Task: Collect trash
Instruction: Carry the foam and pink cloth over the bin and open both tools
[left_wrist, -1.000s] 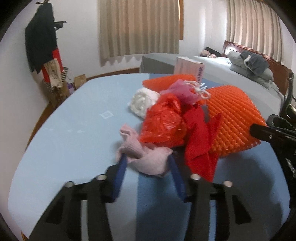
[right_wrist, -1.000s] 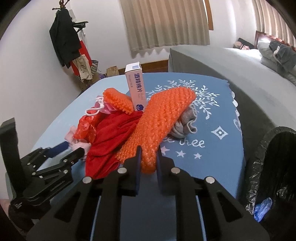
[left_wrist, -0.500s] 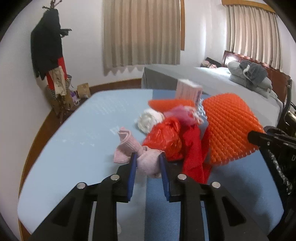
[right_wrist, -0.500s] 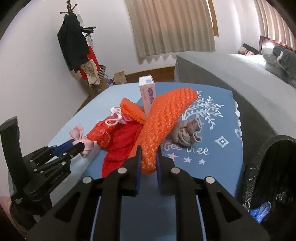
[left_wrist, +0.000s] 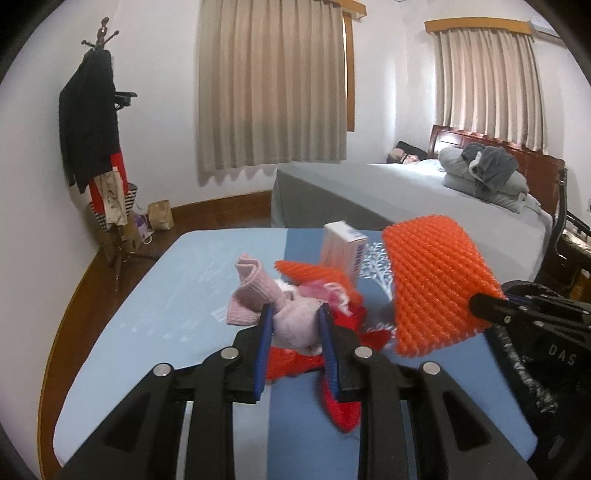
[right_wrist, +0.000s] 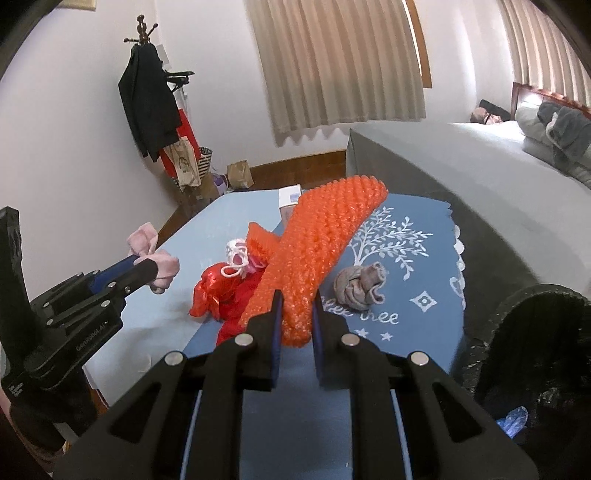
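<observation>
Both grippers are clamped on something. Right gripper (right_wrist: 295, 317), at lower centre of its own view, pinches the near end of the orange bubble-wrap sheet (right_wrist: 321, 243), whose long axis runs away from the fingers toward the upper middle of the frame, over the blue tablecloth (right_wrist: 413, 306). Left gripper (left_wrist: 295, 332) squeezes a pink sock (left_wrist: 280, 310), lifted clear of the red plastic bag (right_wrist: 214, 291) and the rest of the pile. The black-lined trash bin (right_wrist: 532, 339) sits at the lower right of the right wrist view, just beside the right gripper and well apart from the left one. Judging by that, the orange sheet has the shorter trip: a swing rightward. A grey sock (right_wrist: 360, 290) lies on the cloth, between pile and bin.
</observation>
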